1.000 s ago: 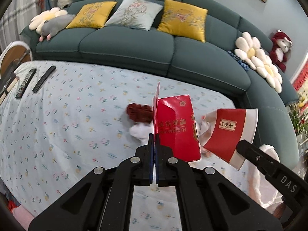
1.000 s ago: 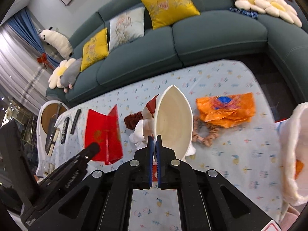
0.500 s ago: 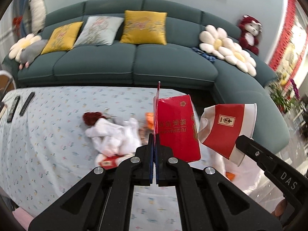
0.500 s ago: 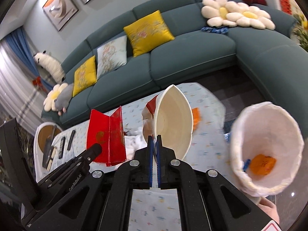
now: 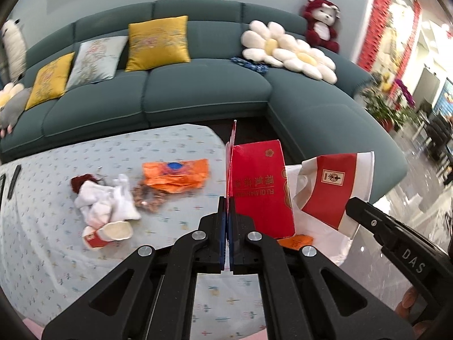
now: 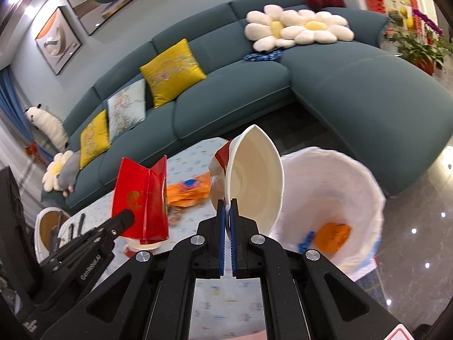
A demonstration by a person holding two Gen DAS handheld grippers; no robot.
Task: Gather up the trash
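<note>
Left gripper (image 5: 227, 212): jaws closed on the lower edge of a red box (image 5: 259, 187), which stands upright just ahead of the fingertips and leans to their right. In the right wrist view the same box (image 6: 141, 198) appears left of the right gripper, held at the tip of the left gripper (image 6: 124, 218).

Right gripper (image 6: 227, 212): jaws closed on the rim of a paper bowl (image 6: 254, 181), white inside, red and white outside. The bowl is tilted, its opening facing the camera. In the left wrist view the bowl (image 5: 334, 187) sits right of the red box, with the right gripper (image 5: 351, 204) at its lower edge.

Bin (image 6: 331, 198): lined with a white bag, it stands on the floor just right of and below the bowl. The bowl's rim overlaps the bin's left edge in this view. Inside lie an orange wrapper (image 6: 332, 236) and a small blue item (image 6: 305, 239), too blurred to identify. In the left wrist view, the bag (image 5: 317, 238) shows below both held items.

Table (image 5: 56, 255): covered by a patterned cloth, it lies left of and below the left gripper. On it, well left of the fingertips, remain:
- an orange bag (image 5: 175, 175);
- a brown ring-shaped item (image 5: 148, 197) touching the bag's near edge;
- crumpled white tissue (image 5: 107, 201);
- a dark red item (image 5: 80, 181) at the tissue's far-left end;
- a small cup (image 5: 107, 233) on its side, nearer than the tissue.
</note>
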